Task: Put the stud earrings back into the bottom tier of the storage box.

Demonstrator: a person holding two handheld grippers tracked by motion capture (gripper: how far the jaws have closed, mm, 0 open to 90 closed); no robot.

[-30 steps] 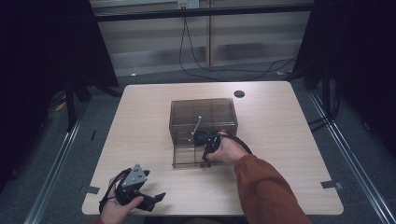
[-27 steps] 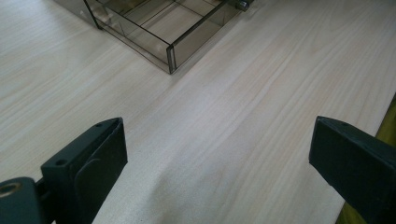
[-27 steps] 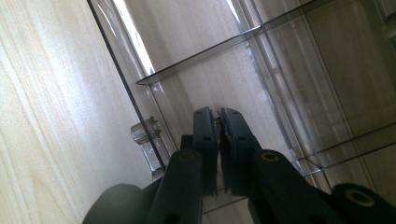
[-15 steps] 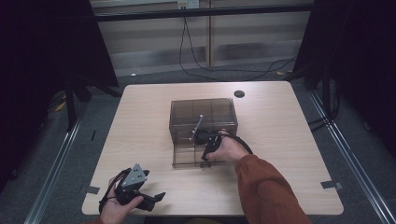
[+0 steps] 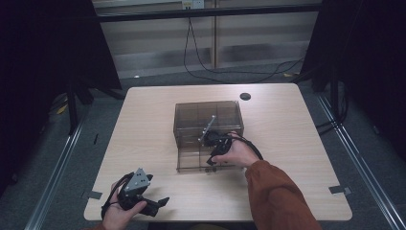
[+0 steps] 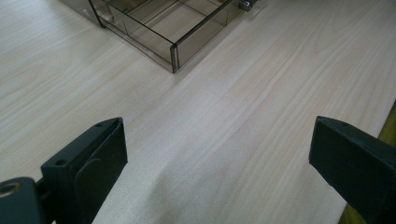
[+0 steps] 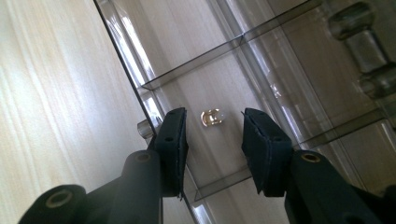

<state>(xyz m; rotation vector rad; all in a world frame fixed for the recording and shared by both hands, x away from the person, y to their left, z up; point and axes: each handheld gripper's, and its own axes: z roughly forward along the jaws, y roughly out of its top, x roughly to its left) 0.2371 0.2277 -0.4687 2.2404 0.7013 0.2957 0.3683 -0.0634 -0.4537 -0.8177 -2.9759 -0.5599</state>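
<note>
Lying in a compartment of the pulled-out drawer [image 7: 219,154] of the smoky clear organizer box [image 5: 208,120] at the middle of the table [image 5: 143,124], the small gold-coloured metal piece [image 7: 211,116] sits untouched between your right tongs [image 7: 212,135], which have just been opening. Your left tongs [image 6: 219,154] stand spread wide over bare wood at lower left.

Small gold ring [image 7: 212,116], lying flat in smoky clear drawer's [image 5: 191,160] compartment

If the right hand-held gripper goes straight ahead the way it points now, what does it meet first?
Probably the small gold-coloured piece lying in a compartment of the smoky clear drawer, directly ahead of the right hand-held gripper, whose jaws have just been opening; depth is uncertain.
</note>
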